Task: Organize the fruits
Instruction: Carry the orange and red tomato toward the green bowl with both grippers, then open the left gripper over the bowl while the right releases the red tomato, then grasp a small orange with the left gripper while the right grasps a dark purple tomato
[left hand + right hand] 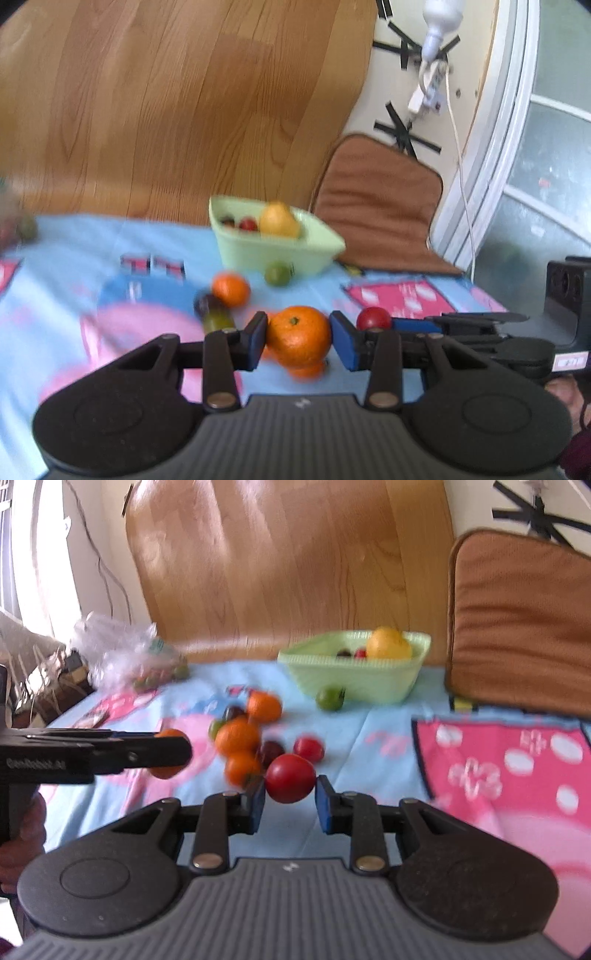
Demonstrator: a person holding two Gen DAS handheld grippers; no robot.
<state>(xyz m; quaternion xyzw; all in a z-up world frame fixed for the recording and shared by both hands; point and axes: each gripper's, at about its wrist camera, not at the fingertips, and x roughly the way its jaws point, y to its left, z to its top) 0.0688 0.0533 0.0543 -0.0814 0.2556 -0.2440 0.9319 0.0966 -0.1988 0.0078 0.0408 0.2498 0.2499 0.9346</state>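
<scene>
My left gripper [298, 339] is shut on an orange mandarin [299, 336] and holds it above the blue cloth; it also shows from the side in the right wrist view [168, 753]. My right gripper [290, 799] is shut on a red tomato [290, 778], also seen in the left wrist view [373, 318]. A pale green basket [354, 681] at the back holds a yellow fruit [388, 644] and small dark and red fruits. A green tomato [330, 698] lies in front of it. Several mandarins [238, 736] and small tomatoes [308, 748] lie in a loose pile mid-table.
A brown cushion [517, 624] stands at the right behind the table. A clear plastic bag [125, 650] with small fruits lies at the back left. A wooden panel [288, 561] rises behind the table. The cloth [388, 760] is blue with pink prints.
</scene>
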